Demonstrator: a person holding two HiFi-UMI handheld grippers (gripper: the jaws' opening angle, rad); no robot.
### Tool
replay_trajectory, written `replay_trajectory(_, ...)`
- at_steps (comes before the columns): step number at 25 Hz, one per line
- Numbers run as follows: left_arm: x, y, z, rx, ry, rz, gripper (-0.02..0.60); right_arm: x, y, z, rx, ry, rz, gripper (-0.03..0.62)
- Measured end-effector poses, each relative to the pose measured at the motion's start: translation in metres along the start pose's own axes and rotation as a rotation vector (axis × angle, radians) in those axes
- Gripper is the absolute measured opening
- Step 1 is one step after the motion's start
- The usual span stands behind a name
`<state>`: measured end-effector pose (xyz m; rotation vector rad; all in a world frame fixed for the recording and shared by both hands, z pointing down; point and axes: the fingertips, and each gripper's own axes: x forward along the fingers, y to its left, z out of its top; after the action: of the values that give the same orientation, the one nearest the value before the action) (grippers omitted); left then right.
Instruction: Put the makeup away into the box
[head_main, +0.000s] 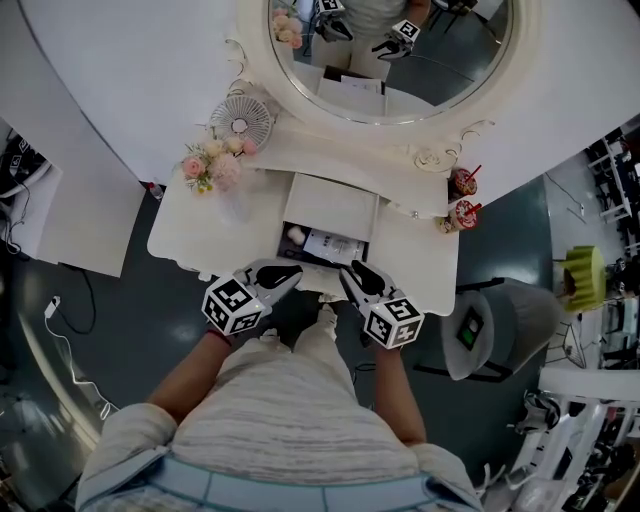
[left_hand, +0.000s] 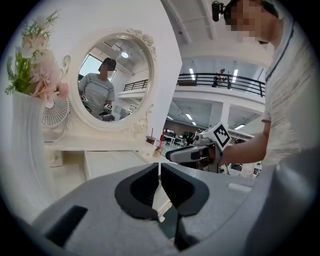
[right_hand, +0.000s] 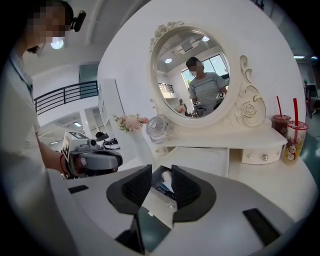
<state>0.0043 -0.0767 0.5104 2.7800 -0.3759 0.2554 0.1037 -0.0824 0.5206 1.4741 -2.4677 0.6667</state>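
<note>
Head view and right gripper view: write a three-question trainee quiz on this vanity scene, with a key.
1. True or false: the right gripper has its jaws apart with nothing between them.
2. What stands at the right end of the vanity table, as the head view shows it? A. two cups with red straws B. a desk lamp C. a stack of books
3. Fill in: the small fan stands beside a vase of pink ____.
Key: 1 true; 2 A; 3 flowers.

l gripper (head_main: 290, 272), r gripper (head_main: 352, 272) at open box (head_main: 330, 208), poss. makeup (head_main: 296, 236) inside, white vanity (head_main: 190, 230)
</note>
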Motion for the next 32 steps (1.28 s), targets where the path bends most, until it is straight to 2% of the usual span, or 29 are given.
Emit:
replay_trajectory(5,-0.015,-0.003,0.019,0.028,-0.041,0.009,0.016,-0.011,0.028,0.013,-0.037,-0.05,0.024,0.043)
replay_trajectory(8,-0.024,-0.007,0.029,0.045,-0.064,0.013,0.015,-0.017,0.045,0.022,-0.052,-0.087,0.043,0.018)
replay_trajectory(16,-0.041,-0.015,0.031,0.06,-0.073,0.02,0.015,-0.021,0.075,0.02,-0.022,-0.127,0.075,0.011)
replay_trajectory(24,-0.052,-0.017,0.026,0.064,-0.064,0.032,0.015,-0.012,0.096,0.007,-0.042,-0.081,0.1,0.009)
replay_trajectory(32,-0.053,-0.017,0.03,0.067,-0.081,0.034,0.015,-0.006,0.103,0.012,-0.078,-0.064,0.112,0.009)
